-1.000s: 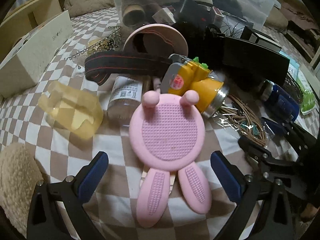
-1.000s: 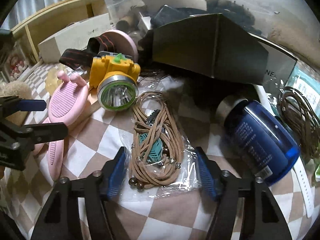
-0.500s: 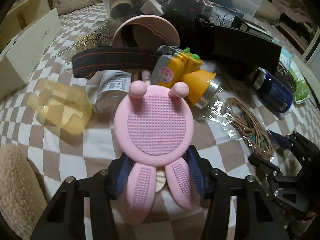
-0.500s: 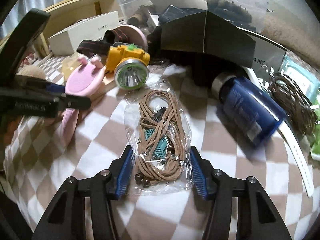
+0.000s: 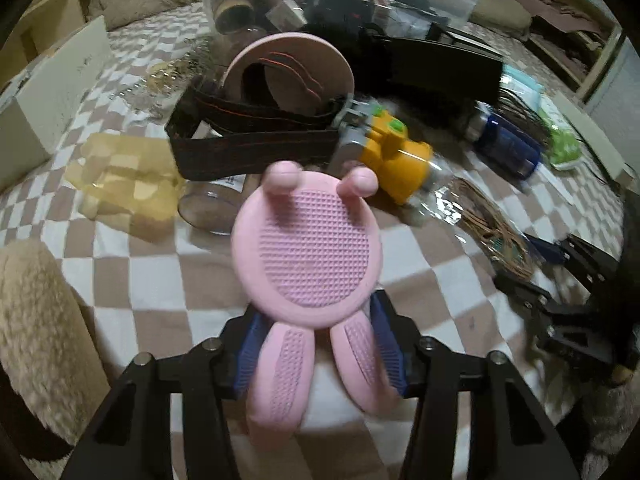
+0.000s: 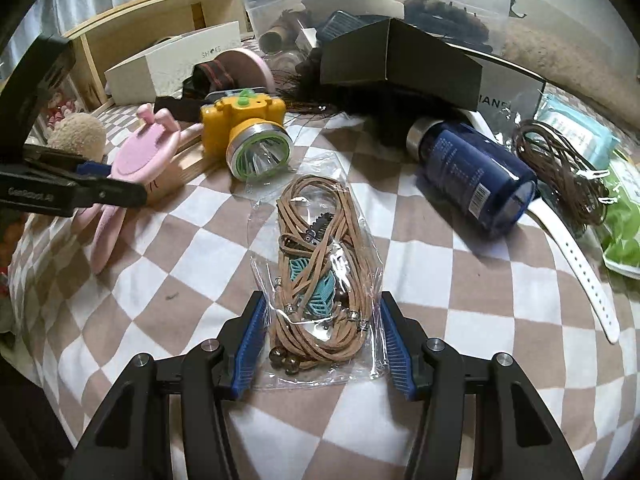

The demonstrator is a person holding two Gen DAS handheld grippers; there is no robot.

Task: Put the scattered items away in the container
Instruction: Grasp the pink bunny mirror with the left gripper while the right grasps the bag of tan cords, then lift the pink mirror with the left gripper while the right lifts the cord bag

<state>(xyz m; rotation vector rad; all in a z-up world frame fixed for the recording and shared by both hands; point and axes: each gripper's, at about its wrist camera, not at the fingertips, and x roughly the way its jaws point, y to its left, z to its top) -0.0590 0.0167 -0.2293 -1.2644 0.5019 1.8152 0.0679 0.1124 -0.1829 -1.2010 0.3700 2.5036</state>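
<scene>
On the brown-and-white checkered bedspread [image 6: 420, 256], the left gripper [image 5: 320, 354] clamped the pink bunny-shaped pad [image 5: 308, 256] while the right gripper [image 6: 324, 350] pinched the bagged leather cords [image 6: 320, 276].

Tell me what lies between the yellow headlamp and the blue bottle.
In the right wrist view, only bare checkered cloth and dark hair-like strands lie between the yellow headlamp and the blue bottle.
</scene>
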